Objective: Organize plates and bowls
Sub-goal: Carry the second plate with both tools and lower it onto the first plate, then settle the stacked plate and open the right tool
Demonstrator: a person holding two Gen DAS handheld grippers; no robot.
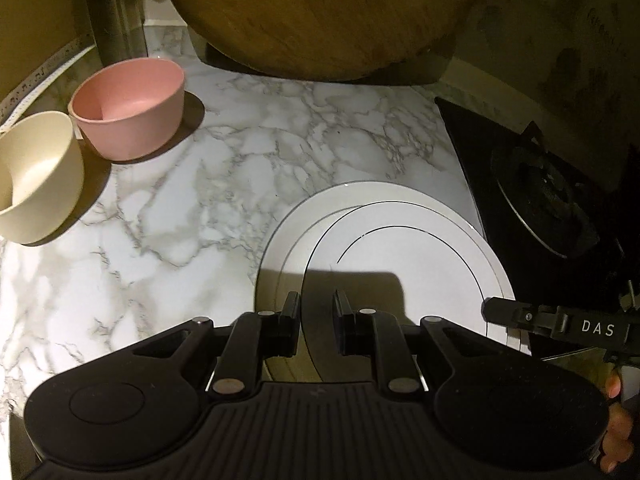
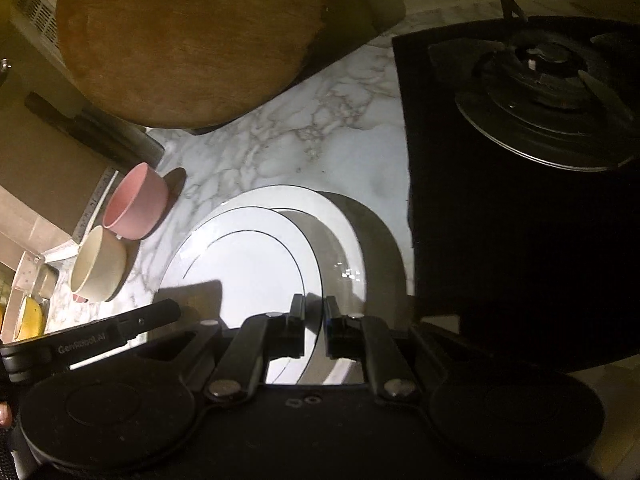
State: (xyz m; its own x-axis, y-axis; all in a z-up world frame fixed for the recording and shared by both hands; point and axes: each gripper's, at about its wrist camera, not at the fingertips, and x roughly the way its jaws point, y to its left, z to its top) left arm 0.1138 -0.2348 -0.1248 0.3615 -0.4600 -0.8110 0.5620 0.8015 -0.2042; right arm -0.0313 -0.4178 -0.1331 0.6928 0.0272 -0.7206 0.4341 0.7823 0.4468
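The left gripper is clamped on the near rim of the upper plate. The right gripper is clamped on the same plate at its right rim. That plate is held tilted above the lower plate, which lies flat on the marble counter.

Readable markings: "DAS" on the right gripper's body in the left wrist view; "GenRobot.AI" on the left gripper's body in the right wrist view.

Count: two white plates, two bowls.

Relative to the lower plate:
- Pink bowl: far left, well apart.
- Cream bowl: left, touching or just beside the pink bowl.
- Gas hob: directly right.
- Round wooden board: behind, standing upright.
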